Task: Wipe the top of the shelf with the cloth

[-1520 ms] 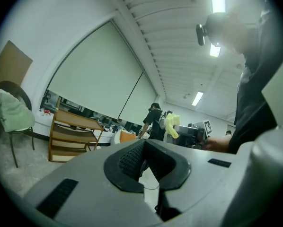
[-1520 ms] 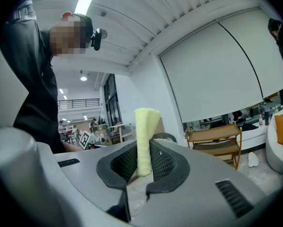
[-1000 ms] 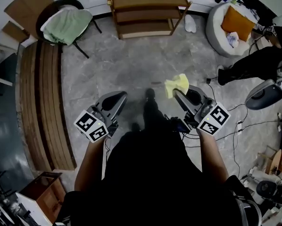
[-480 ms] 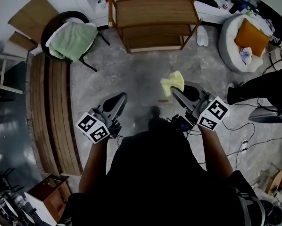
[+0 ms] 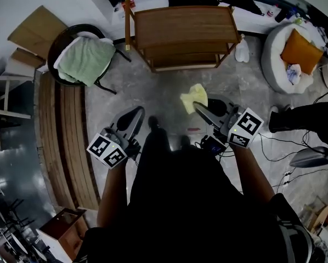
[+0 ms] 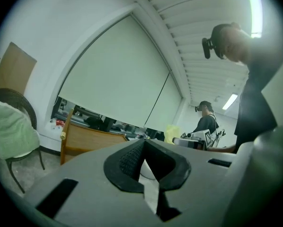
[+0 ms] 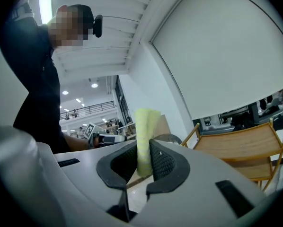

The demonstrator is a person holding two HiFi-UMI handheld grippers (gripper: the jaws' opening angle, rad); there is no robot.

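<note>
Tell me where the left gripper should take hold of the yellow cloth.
Probably the free fold of the yellow cloth sticking out beyond the right gripper, which is shut on its near end. Bring the left gripper in from its own side, where that fold is exposed.

The grey floor (image 5: 153,95) bears the wooden shelf (image 5: 183,26) and long planks (image 5: 60,141) at left.

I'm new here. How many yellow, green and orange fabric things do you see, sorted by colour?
Yellow: 1, the cloth pinched in the jaws of the right gripper
Green: 1, the towel draped over the chair
Orange: 1, the cushion
Total: 3
</note>
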